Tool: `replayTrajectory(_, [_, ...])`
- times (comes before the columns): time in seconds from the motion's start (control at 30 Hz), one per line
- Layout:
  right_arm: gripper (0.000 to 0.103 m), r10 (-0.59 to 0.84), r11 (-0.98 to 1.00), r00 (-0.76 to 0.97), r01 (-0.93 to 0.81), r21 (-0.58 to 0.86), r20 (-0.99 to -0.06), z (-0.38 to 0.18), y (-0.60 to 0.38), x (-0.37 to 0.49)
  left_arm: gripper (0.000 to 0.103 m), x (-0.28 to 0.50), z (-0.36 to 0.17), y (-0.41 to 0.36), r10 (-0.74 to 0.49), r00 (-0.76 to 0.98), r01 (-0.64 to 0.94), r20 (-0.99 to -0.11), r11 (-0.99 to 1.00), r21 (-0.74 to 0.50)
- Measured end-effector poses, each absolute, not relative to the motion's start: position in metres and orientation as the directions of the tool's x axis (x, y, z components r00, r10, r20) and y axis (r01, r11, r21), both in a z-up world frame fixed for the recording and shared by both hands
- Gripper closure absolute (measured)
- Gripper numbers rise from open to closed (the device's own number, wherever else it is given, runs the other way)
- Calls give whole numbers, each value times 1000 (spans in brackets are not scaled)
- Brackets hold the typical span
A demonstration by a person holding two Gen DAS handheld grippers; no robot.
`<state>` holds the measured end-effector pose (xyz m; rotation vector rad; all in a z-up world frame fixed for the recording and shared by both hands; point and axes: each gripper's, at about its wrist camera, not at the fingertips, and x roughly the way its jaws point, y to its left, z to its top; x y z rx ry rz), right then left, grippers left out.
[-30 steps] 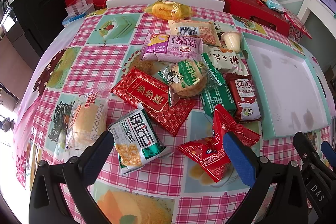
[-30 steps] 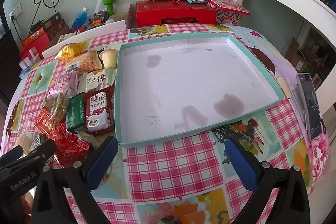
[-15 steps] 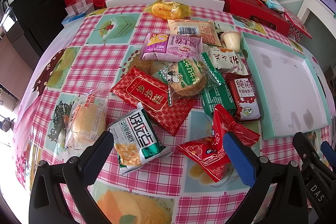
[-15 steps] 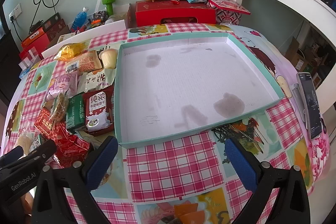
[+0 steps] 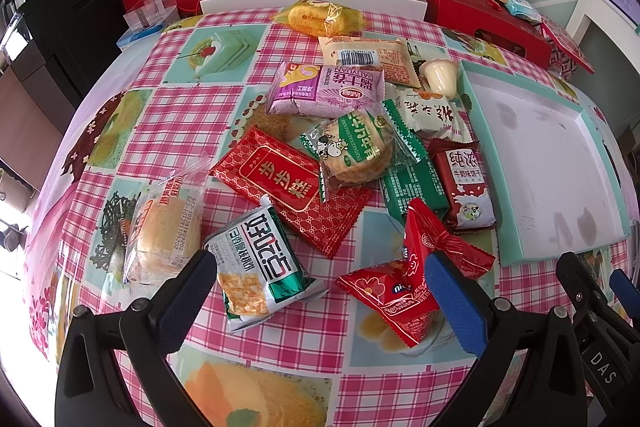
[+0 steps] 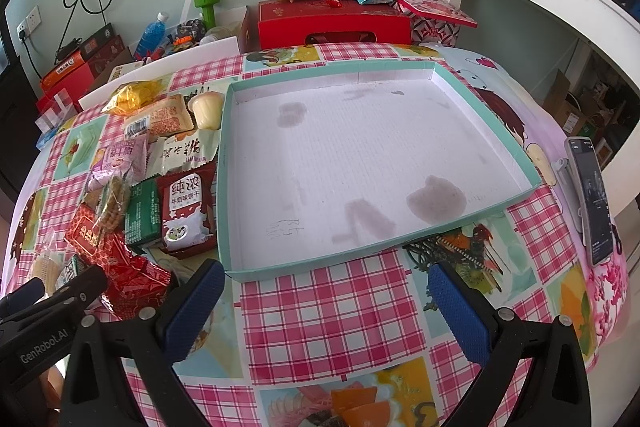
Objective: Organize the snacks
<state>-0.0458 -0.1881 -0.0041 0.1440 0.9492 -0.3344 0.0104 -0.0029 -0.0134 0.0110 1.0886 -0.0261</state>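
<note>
Pink checked tablecloth [image 5: 132, 99] covers the round table; boxes and a bottle stand along the wall beyond it. Left gripper [image 5: 320, 287] hangs wide open over the near edge, holding nothing. Between and just ahead of its fingers lie the green-and-white snack pack [image 5: 258, 267] and the red candy packs [image 5: 404, 283]; the rest of the snack pile [image 5: 352, 131] sits farther ahead. Right gripper [image 6: 328, 303] is likewise spread fully and empty, with the teal tray [image 6: 228, 187] directly ahead, bare inside.

Risk, as a judgement: the packs overlap, so a closing grip may catch two wrappers or drag a neighbour; glossy film may slip from the pads.

Compared with the earlier frames, neither gripper nor any pack shows a visible shift.
</note>
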Motion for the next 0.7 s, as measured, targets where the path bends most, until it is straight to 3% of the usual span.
replayTrajectory(0.17, [0,-179,951,560,310,4,-809,-2,-183,-46,0,10,-13,5,9,469,-14,-883,1000,3])
replayTrajectory(0.4, [0,34,974,570,166,156,-821,-10,-151,-37,0,15,-13,34,0,453,-79,-891,996,-40])
replayTrajectory(0.7, [0,136,972,523,94,215,-842,-26,-114,-24,0,27,-25,75,3,404,-212,-915,973,-90])
